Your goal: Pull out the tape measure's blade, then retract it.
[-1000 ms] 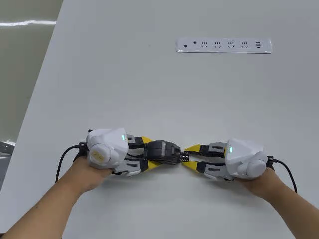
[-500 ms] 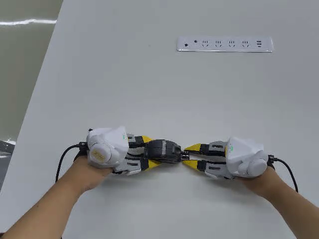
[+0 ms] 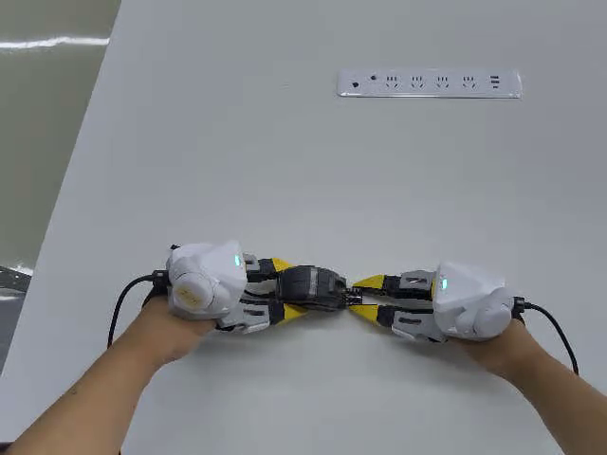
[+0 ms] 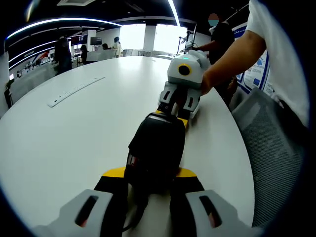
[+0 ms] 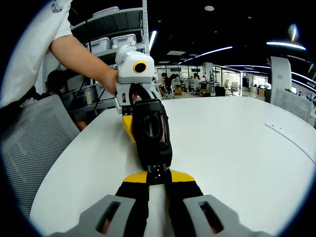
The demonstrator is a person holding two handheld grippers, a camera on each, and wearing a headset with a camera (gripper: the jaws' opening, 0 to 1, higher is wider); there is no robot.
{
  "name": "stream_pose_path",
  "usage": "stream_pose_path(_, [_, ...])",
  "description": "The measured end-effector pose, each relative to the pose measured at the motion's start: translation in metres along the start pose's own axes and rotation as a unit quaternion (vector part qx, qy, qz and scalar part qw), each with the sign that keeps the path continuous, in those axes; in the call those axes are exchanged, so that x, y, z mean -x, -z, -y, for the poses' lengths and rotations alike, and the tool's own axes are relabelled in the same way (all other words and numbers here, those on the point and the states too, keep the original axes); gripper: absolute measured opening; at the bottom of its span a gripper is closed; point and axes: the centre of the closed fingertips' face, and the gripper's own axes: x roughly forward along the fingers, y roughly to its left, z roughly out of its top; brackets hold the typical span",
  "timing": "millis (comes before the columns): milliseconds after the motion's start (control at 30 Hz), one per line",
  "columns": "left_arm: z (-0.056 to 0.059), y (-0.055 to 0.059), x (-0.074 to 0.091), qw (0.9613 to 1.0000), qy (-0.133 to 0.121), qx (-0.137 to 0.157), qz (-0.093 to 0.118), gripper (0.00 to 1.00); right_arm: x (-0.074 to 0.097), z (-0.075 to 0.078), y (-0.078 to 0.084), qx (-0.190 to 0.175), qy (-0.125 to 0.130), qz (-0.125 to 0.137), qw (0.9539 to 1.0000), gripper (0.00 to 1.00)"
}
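Observation:
A black tape measure (image 3: 309,287) lies on the white table (image 3: 285,171) between my two grippers. My left gripper (image 3: 285,289) is shut on its case (image 4: 157,148), yellow fingertips on either side. My right gripper (image 3: 355,297) is shut on the small blade tab at the case's right end, seen in the right gripper view as a black hook (image 5: 157,173) between the yellow tips. The case (image 5: 152,131) stands on edge there. No length of blade shows between tab and case.
A white power strip (image 3: 429,83) lies at the far side of the table. The table's left edge runs diagonally past a greenish floor (image 3: 38,142). An office chair (image 5: 34,143) and other people stand beyond the table in the gripper views.
The right gripper has drifted very slightly right and down; the tape measure and left gripper stay put.

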Motion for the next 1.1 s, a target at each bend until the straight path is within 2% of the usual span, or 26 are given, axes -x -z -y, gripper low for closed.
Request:
stream_pose_path(567, [0.0004, 0.0000, 0.0005, 1.0000, 0.001, 0.001, 0.002, 0.28, 0.0011, -0.0005, 0.0006, -0.014, -0.001, 0.005, 0.9999, 0.13])
stream_pose_path(1100, [0.0003, 0.0007, -0.0001, 1.0000, 0.002, -0.002, 0.002, 0.28, 0.0029, -0.0028, 0.0011, -0.006, -0.004, 0.004, 1.0000, 0.13])
